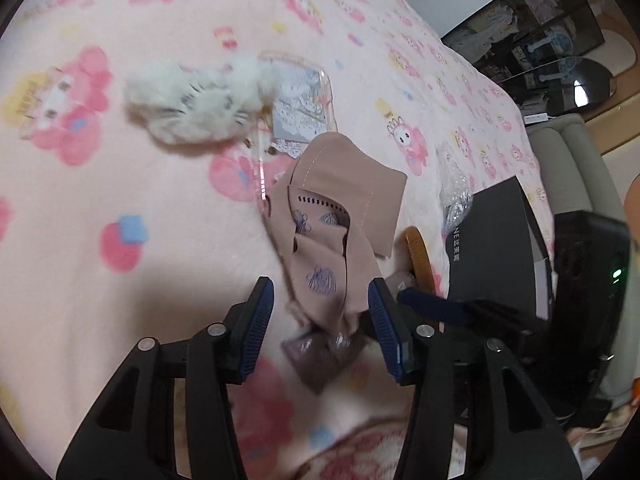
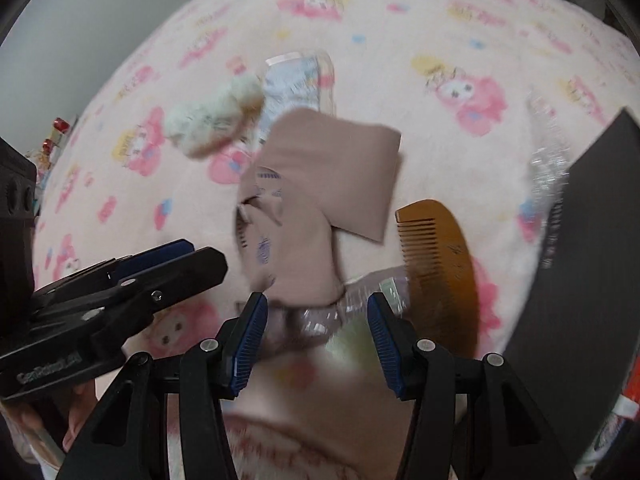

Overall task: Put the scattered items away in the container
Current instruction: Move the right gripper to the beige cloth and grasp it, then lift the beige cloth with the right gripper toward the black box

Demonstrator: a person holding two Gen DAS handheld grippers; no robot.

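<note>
A beige pouch [image 1: 336, 216] with purple prints lies crumpled on the pink blanket [image 1: 120, 184]; it also shows in the right wrist view [image 2: 320, 184]. My left gripper [image 1: 322, 292] is open with its jaws either side of the pouch's near end. My right gripper [image 2: 318, 308] is open just in front of a small clear-wrapped packet [image 2: 316, 320], which also shows in the left wrist view [image 1: 320, 352]. A brown wooden comb [image 2: 440, 264] lies right of it. A white fluffy toy [image 1: 196, 100] and a clear card sleeve [image 1: 304, 108] lie farther away. A black box [image 1: 496, 240] stands at the right.
Crinkled clear plastic [image 2: 548, 160] lies against the black box [image 2: 592, 240]. A beige sofa [image 1: 572, 176] and dark shelves [image 1: 532, 40] stand beyond the bed. The left gripper's body [image 2: 112, 280] shows at the left of the right wrist view.
</note>
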